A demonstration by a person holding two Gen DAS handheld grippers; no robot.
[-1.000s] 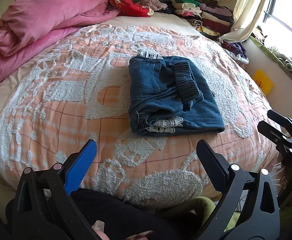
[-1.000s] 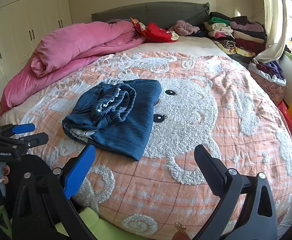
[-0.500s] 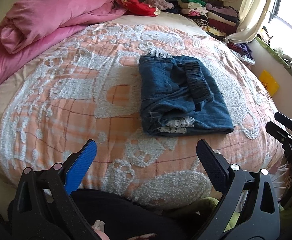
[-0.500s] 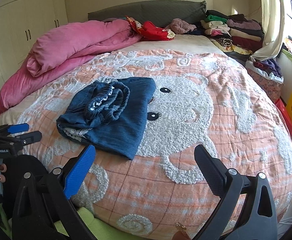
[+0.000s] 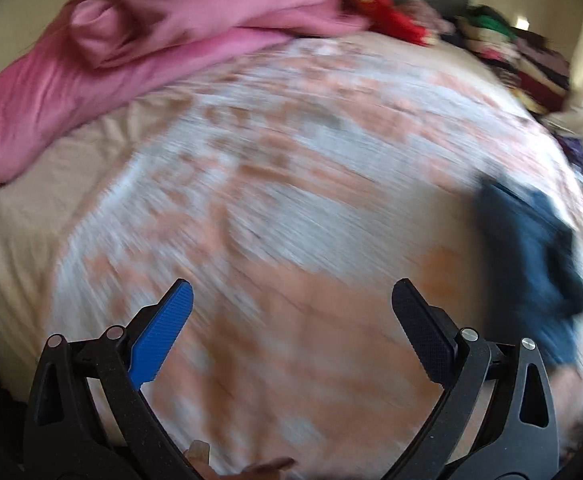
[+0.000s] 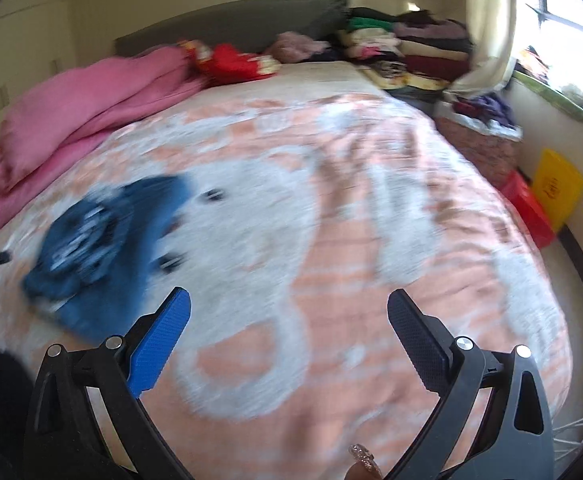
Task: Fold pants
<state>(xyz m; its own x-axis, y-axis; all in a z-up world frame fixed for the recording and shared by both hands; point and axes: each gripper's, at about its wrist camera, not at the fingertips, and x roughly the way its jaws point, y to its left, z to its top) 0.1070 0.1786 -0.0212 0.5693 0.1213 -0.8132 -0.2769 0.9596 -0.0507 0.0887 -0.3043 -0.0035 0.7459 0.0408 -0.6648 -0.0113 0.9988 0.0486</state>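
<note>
The folded blue denim pants [image 5: 539,256] lie on the orange and white bedspread [image 5: 291,208], at the far right of the blurred left wrist view. In the right wrist view the pants [image 6: 107,236] lie at the left on the bedspread [image 6: 371,240]. My left gripper [image 5: 291,296] is open and empty above the bedspread, well left of the pants. My right gripper [image 6: 289,304] is open and empty, to the right of the pants. Both views are motion-blurred.
A pink duvet [image 5: 139,44] is heaped at the back left of the bed. Stacks of folded clothes [image 6: 407,48] sit at the back right by the curtain. A red box [image 6: 531,212] and a yellow box [image 6: 559,188] stand on the floor at the right.
Both grippers have swung fast, the left one to the left and the right one to the right, so the pants slid toward the edges of the views. The pants have not moved. Both grippers stay open.
</note>
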